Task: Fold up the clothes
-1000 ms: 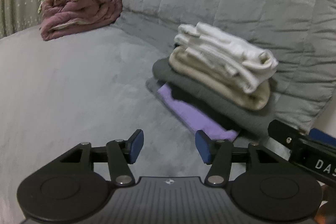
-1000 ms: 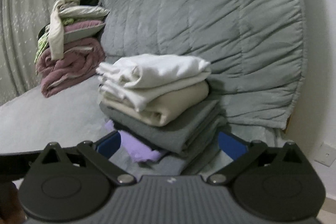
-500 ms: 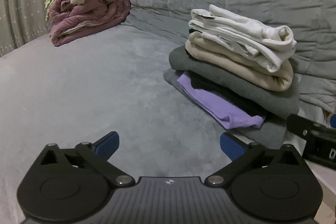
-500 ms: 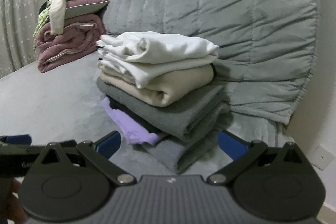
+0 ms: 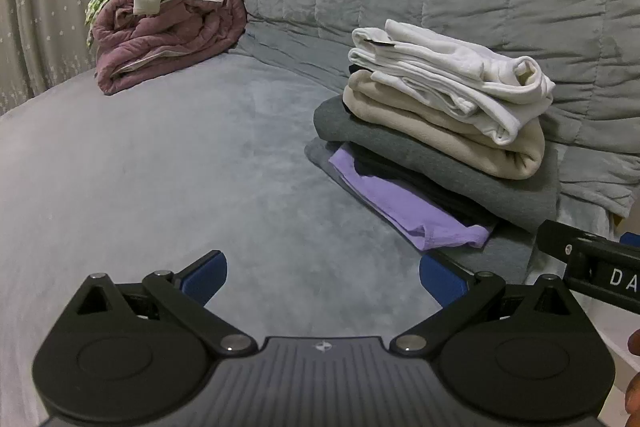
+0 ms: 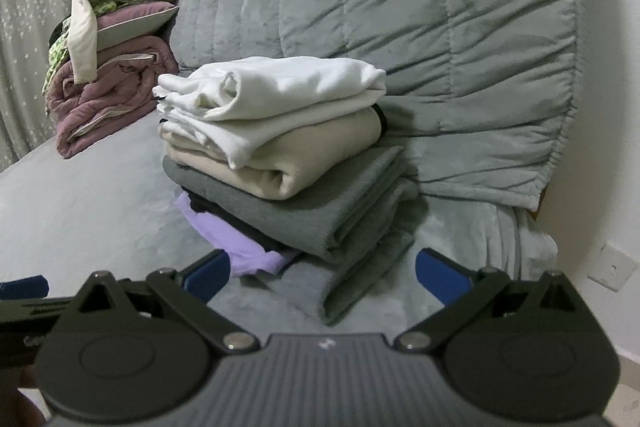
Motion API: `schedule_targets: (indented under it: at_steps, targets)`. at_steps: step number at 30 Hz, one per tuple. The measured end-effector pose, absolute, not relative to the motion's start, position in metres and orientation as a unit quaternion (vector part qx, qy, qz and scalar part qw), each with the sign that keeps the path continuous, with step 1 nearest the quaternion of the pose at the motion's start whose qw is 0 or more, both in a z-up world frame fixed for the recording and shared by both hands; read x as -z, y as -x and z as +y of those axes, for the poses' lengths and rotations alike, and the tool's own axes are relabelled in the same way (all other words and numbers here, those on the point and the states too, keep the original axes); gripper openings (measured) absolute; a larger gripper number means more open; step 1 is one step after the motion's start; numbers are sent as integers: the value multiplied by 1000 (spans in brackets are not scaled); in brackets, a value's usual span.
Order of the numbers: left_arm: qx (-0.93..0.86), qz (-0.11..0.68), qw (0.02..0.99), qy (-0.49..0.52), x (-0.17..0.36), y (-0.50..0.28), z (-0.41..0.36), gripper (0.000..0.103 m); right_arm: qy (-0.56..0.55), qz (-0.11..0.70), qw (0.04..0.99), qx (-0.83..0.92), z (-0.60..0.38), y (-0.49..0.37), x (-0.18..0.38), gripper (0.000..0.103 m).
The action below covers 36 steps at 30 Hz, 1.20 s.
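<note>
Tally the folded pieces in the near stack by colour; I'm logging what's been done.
White: 1
Beige: 1
Grey: 2, one at the bottom
Black: 1, only an edge showing
Purple: 1
Total: 6, though hidden layers cannot be ruled out.

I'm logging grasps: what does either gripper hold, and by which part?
Nothing. The left gripper and the right gripper are both open and empty, short of the folded stack.
</note>
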<state>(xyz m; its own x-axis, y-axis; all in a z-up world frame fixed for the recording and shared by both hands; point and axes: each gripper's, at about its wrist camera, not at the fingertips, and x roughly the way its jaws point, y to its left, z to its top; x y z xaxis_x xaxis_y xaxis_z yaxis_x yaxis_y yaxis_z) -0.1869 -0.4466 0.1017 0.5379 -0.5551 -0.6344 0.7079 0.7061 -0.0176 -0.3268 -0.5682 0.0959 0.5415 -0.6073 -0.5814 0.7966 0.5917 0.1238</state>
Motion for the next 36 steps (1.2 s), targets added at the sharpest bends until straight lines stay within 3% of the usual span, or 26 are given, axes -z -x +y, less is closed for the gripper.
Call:
schedule_targets:
  at_steps: [15,36]
  targets:
    - [356,330,865,-128,-98,185,-448,103,-228,251,847,410,-573,330,-93,103]
    - [360,328,862,-143,-98,188,-448,103,-193,268,847,418,-568,325,-91,103]
